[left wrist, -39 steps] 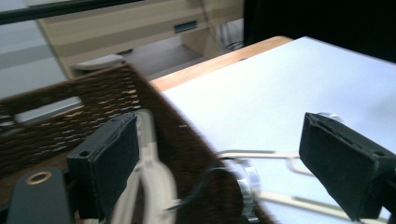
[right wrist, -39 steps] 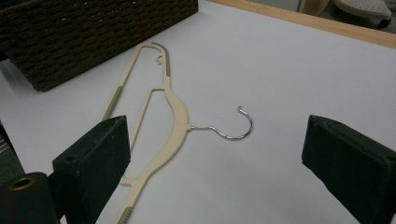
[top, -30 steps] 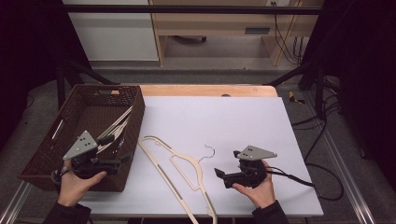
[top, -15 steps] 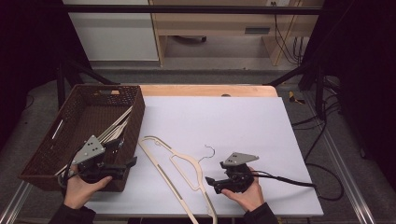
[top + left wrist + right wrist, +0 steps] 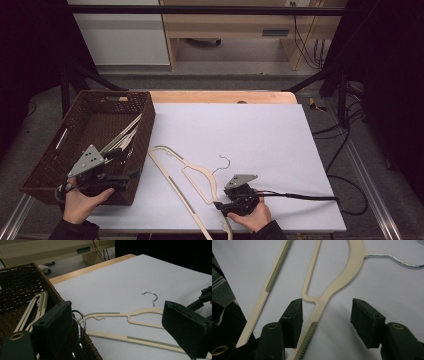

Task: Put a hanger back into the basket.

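Cream plastic of the hanger [image 5: 329, 290] is straddled, untouched, by the right gripper [image 5: 325, 315], whose jaws have just been closing; the left gripper [image 5: 112, 322] is held apart at the basket [image 5: 75, 130].

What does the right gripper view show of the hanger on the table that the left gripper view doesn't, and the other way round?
Right gripper view: the right gripper has its jaws astride the hanger's shoulder arm; they have just been closing, but the pads are not yet pressing on it.

Left gripper view: the wicker basket with more hangers inside, metal hooks at its rim, and the open left gripper.

Both: the cream hanger, its wire hook, and the white table sheet.
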Tool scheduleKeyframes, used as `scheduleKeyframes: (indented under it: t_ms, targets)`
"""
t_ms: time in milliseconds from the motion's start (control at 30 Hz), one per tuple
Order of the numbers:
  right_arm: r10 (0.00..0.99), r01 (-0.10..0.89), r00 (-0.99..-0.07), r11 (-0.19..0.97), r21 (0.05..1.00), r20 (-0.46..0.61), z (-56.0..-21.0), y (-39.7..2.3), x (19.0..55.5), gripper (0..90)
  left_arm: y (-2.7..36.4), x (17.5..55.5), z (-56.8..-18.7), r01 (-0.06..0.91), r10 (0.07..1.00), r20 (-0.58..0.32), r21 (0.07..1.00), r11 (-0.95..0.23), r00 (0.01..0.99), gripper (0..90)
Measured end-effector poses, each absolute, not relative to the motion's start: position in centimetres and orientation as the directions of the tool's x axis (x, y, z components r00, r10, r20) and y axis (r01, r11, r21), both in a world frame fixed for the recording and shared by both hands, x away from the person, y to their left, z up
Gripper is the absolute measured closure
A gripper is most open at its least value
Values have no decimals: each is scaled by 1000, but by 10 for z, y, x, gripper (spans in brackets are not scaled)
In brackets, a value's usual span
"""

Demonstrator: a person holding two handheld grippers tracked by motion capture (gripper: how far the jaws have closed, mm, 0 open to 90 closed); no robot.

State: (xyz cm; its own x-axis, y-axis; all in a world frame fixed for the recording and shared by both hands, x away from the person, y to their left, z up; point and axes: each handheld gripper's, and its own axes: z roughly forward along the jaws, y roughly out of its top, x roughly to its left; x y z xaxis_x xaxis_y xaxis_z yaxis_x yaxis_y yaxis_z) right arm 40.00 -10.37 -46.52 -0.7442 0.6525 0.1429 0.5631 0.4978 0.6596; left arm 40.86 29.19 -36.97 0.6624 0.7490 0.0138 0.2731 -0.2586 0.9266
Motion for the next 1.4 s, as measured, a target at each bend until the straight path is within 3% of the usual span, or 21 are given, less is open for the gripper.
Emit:
scheduleKeyframes:
  t_ms: [167, 300, 500, 767, 900, 1233, 1400]
  targets:
    - [650, 575, -745, 512, 638, 149, -471, -100, 397, 521, 297, 409, -369, 276, 761, 9, 929, -246, 649, 96]
    - [666, 546, -744, 555, 628, 59, -471, -92, 391, 534, 298, 409, -370, 282, 764, 4, 928, -243, 645, 96]
    - [692, 558, -721, 558, 614, 27, -470, -86, 385, 585, 300, 409, -369, 283, 770, 0, 930, -235, 639, 99]
    - [718, 602, -695, 555, 574, 35, -466, -87, 389, 771, 300, 409, -371, 290, 770, -7, 928, -232, 638, 103]
    - [743, 652, -664, 517, 554, 89, -463, -87, 394, 782, 299, 409, -371, 291, 768, -7, 928, -235, 641, 103]
    - [785, 683, -613, 468, 561, 92, -463, -114, 415, 790, 297, 410, -372, 294, 765, -6, 925, -240, 644, 104]
    - [777, 665, -623, 462, 586, 95, -460, -123, 410, 711, 295, 408, -371, 291, 760, -6, 926, -241, 650, 103]
